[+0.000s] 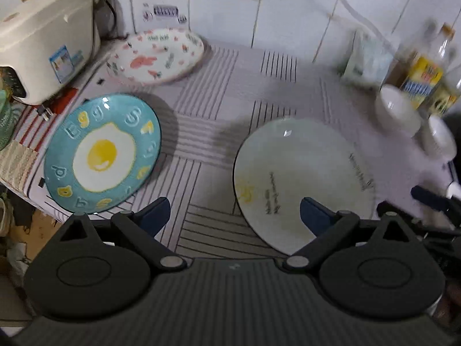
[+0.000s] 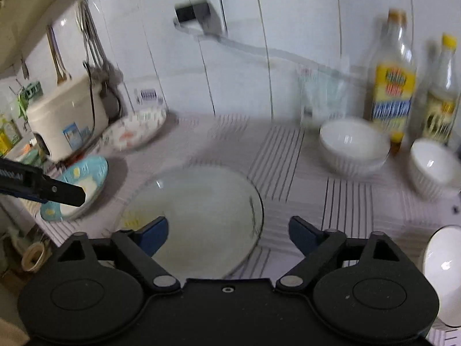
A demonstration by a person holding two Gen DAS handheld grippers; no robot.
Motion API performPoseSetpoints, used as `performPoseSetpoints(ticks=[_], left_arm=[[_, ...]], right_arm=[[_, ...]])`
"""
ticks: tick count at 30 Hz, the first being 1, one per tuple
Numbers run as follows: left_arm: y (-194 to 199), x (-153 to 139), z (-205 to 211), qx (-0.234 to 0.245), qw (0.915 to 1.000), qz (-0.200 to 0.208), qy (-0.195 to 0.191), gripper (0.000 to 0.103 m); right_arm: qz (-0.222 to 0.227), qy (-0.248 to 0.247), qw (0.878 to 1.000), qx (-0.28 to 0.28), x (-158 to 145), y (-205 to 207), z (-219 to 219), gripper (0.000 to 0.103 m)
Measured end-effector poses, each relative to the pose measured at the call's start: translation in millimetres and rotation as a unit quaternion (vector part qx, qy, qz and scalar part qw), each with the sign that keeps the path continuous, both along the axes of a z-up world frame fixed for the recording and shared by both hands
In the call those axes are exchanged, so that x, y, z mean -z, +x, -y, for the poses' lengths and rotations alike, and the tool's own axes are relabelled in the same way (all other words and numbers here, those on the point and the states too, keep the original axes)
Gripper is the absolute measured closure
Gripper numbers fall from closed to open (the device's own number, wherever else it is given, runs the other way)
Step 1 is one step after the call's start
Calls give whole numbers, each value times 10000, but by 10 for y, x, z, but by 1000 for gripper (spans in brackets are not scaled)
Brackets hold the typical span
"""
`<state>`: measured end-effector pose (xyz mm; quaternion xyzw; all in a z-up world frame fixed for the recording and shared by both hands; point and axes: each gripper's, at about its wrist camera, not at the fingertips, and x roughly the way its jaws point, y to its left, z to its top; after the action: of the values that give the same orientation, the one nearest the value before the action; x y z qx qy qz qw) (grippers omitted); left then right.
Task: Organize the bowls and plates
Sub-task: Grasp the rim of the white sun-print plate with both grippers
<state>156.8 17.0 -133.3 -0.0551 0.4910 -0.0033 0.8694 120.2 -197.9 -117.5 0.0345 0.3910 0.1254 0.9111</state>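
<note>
A: What sits at the counter's left edge?
B: A teal egg-pattern plate, overhanging that edge beside the rice cooker. Behind it, in the back left corner, a floral plate leans tilted.
A: And mid-counter?
B: A pale plate lies flat near the front edge.
A: The left gripper?
B: Released, jaws wide, empty, over the striped cloth between the teal and pale plates.
A: The right gripper?
B: Also released and empty, straddling the pale plate's right rim without touching.
A: Right side?
B: Stacked white bowls and a single bowl stand before the bottles; another bowl sits at the front right corner.
</note>
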Motion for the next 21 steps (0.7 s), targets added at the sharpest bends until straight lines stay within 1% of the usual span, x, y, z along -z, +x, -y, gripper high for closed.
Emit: performPoseSetpoints(ticks=[2,4,6,7,9,10,12,13,14,15,16,17,18,19,21], left_arm=[[39,103,10,35,9999,-123,-60,6],[81,201,3,21,9998,-152,-100,6],[143,324,6,-26,9995,-292,-90,6],[177,387,5,-55,9992,-397,-74,6],[234,510,-19,-121,9981,-607,-72,6],[262,559,-39,-189,9973,-700,-87,6],[315,607,-65,-225,9970,-721,-143,6],[330,618,-62,-214,9973,-684,-135,10],[350,629,-51,-170,9976,-655,-125,14],[374,644,-34,-92,9977,-657,-133,23],[389,656,-21,-33,9976,-668,-159,35],[397,668,-14,25,9974,-682,-217,42],[403,686,-10,78,9971,-687,-308,51],[411,704,-14,107,9969,-687,-362,59],[417,718,-19,151,9970,-616,-448,69]], right_arm=[[-255,82,9996,11,117,61,68,13],[-436,287,9986,-59,206,116,120,13],[-569,389,9976,-96,278,163,163,16],[-637,439,9969,-116,321,189,181,18],[-765,549,9954,-153,404,245,203,35],[-795,668,9944,-209,446,272,215,38],[-881,796,9927,-232,513,334,231,44],[-945,803,9920,-218,555,364,232,47],[-983,796,9917,-215,593,393,243,52],[-983,833,9914,-231,618,413,252,57],[-1027,906,9903,-239,646,433,275,61],[-1078,1019,9886,-248,673,458,301,70],[-1132,1112,9870,-273,695,485,315,80],[-1212,1135,9856,-304,714,526,338,83],[-1267,1149,9846,-374,720,560,360,86]])
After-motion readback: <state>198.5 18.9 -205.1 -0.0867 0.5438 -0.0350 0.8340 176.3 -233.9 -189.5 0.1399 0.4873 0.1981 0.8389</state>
